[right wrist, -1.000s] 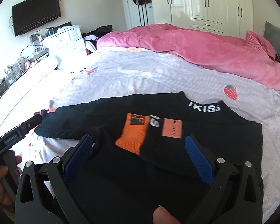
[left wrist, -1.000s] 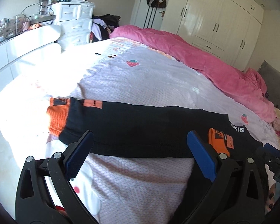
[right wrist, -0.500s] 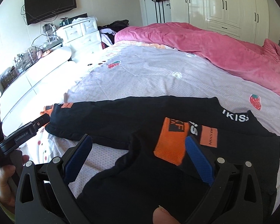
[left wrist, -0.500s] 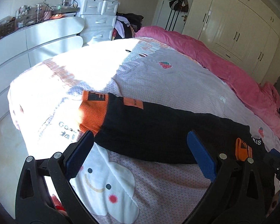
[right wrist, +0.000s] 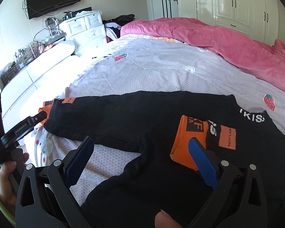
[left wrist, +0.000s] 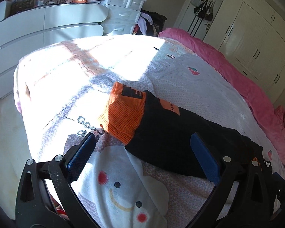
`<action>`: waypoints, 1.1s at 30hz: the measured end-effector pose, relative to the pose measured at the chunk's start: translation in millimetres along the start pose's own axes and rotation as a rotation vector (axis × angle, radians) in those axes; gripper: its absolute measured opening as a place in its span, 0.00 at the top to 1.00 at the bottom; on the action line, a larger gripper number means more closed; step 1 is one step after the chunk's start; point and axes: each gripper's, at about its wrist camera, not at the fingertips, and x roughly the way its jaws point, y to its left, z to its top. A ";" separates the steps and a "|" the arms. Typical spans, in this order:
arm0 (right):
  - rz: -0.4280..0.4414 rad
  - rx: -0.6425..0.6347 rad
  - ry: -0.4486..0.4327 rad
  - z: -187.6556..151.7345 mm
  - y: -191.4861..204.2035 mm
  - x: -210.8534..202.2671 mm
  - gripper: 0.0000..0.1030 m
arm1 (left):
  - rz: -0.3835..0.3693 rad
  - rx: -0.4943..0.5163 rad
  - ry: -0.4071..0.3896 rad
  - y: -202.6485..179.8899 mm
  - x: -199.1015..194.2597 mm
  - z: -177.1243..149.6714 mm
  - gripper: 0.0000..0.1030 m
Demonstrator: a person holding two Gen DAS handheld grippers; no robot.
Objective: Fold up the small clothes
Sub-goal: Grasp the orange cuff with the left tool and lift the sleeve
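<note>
A small black sweater (right wrist: 134, 117) with orange cuffs lies flat on the bed. One sleeve stretches left, ending in an orange cuff (left wrist: 123, 114). The other sleeve is folded over the body, its orange cuff (right wrist: 188, 138) lying on the chest. My left gripper (left wrist: 142, 148) is open and empty, just short of the outstretched cuff, which lies between its blue pads. It also shows in the right wrist view (right wrist: 26, 126) beside that cuff. My right gripper (right wrist: 142, 152) is open and empty above the sweater's underarm, its right pad over the folded cuff.
The bed has a lilac quilt (right wrist: 161, 72) with strawberry prints and a white smiling-face patch (left wrist: 123, 186). A pink blanket (right wrist: 209, 38) lies heaped at the far side. White drawers (left wrist: 47, 26) stand to the left, wardrobes (right wrist: 237, 5) behind.
My left gripper has moved left along the outstretched sleeve to its orange cuff. My right gripper has shifted left, from over the chest to the underarm. Both stayed open.
</note>
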 end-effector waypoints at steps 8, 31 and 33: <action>-0.002 0.014 0.014 -4.6 -5.6 6.6 0.04 | -0.006 -0.081 -0.023 12.7 26.5 8.3 0.18; -0.031 0.143 -0.009 -32.7 -79.1 -30.1 0.04 | -0.368 0.128 -0.143 -104.9 -66.3 -6.2 0.94; -0.042 0.174 -0.026 -36.5 -96.0 -40.8 0.04 | -0.409 0.151 -0.135 -122.0 -72.0 -11.3 0.94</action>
